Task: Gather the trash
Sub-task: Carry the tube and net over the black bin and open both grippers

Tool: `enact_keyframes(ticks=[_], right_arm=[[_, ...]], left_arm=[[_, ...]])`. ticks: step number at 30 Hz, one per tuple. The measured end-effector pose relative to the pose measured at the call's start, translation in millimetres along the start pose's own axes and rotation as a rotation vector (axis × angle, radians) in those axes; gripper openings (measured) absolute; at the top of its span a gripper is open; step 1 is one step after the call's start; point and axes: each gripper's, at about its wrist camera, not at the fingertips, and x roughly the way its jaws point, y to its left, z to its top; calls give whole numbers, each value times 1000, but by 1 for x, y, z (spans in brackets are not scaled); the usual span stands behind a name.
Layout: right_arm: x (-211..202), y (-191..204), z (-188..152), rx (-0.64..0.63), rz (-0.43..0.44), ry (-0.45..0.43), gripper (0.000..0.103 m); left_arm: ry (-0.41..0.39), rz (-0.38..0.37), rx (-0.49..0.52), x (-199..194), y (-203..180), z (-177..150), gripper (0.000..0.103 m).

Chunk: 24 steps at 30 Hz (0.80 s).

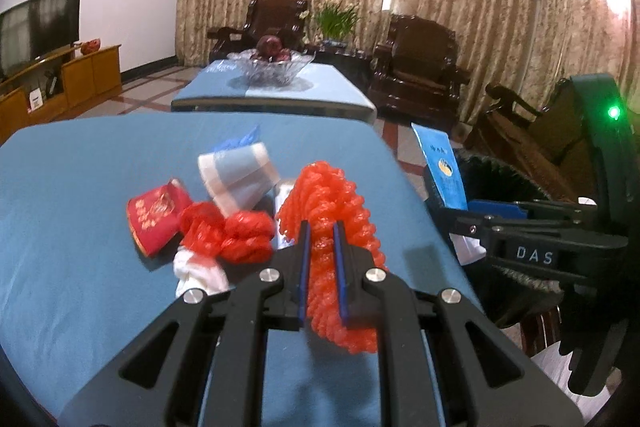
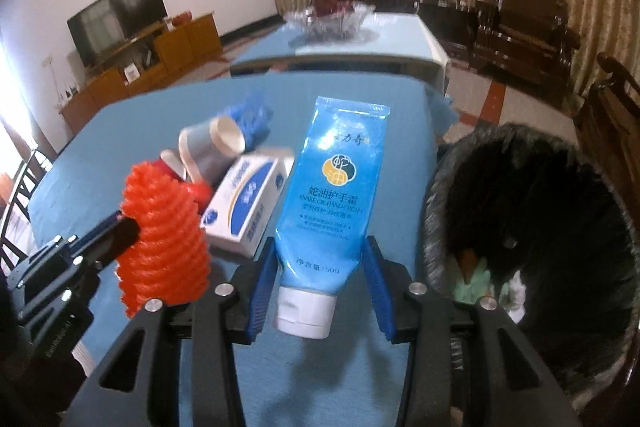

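Note:
My left gripper (image 1: 320, 231) is shut on an orange foam net (image 1: 326, 203) and holds it just above the blue table (image 1: 80, 187); the net also shows in the right wrist view (image 2: 164, 231). My right gripper (image 2: 320, 251) holds a blue hand cream tube (image 2: 326, 195) upright, cap down, beside the black trash bin (image 2: 520, 211); the jaws stand close to the tube's sides. More trash lies on the table: a paper cup (image 1: 236, 179), a red packet (image 1: 158, 215), red plastic (image 1: 228, 233), white tissue (image 1: 198, 273) and a blue-white box (image 2: 248, 203).
A second blue-covered table with a glass fruit bowl (image 1: 272, 67) stands beyond. Dark wooden armchairs (image 1: 416, 67) line the curtained back wall. A TV (image 1: 36, 27) on a wooden cabinet is at the left. The bin holds some trash (image 2: 476, 275).

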Motion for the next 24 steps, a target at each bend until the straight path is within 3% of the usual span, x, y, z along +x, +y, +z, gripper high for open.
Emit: enact_keyframes(ticks=[9,11,20,22,23,24], right_arm=[[-32,-56,8,82,-58,-65,43],[-36,-73,7,103,-76,-61,15],[-43,-161,-8,217,-225,-45,14],[-47,-174,-11,248,-236,-49,18],[-49,-180,-14,260,-245,-52,24],[-50,-184,-16,267,-255,-54,29]], left_arm=[[-31,-105,39,18,-49,24,10],[-38,-142,55,27,-68,30,10],[-8,-296,112,81,-157,44,12],[15,-313,119,93,-170,46,15],[25,-322,122,98,-176,46,27],[36,-335,127,103,-181,47,45]])
